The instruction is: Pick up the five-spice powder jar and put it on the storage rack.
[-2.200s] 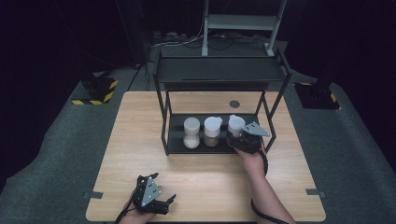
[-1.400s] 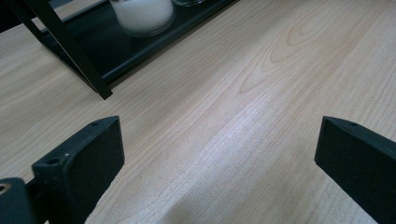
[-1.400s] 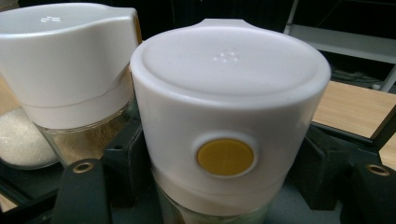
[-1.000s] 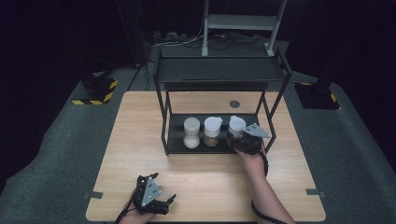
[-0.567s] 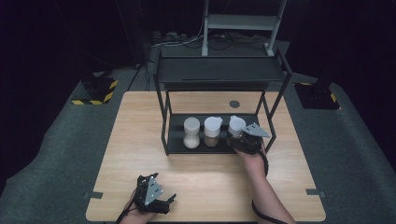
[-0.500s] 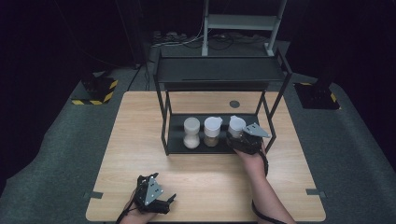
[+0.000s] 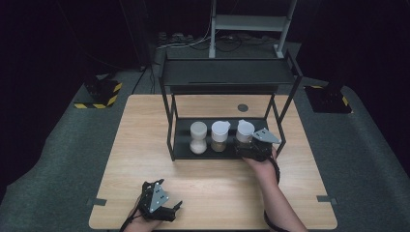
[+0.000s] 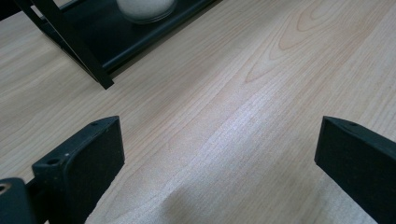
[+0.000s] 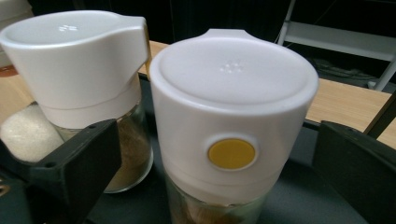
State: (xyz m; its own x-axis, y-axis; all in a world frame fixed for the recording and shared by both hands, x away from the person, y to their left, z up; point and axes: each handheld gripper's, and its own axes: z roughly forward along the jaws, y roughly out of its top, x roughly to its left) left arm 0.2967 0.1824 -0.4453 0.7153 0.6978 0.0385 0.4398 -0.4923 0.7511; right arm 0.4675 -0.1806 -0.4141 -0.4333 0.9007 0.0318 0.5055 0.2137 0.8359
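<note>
Here the left claw (image 7: 170, 208) sits low at the near edge of the table (image 7: 121, 159), held in a hand, its jaws spread wide with only bare wood grain between them in the left gripper view. Ahead of it and off to its left in that view stands a leg of the black rack (image 8: 70, 46), and past that leg the base of the sugar jar (image 8: 142, 7) rests on the rack's lower shelf.

Farther up the table, the right claw (image 7: 251, 147) reaches into the front of the rack (image 7: 227, 79), a grey three-cornered plate on top of it. Its jaws are released and stand wide on either side of the jar with the yellow button (image 9: 231, 135); the right jaw is clear of the jar, while the left is too close to tell contact. This jar has a white cap and a glass body. Just beside it, to the claw's left, stands the brown spice jar (image 9: 84, 79) with a similar white cap, partly behind the left jaw. Beyond that, the white-filled sugar jar is at the far left edge.
</note>
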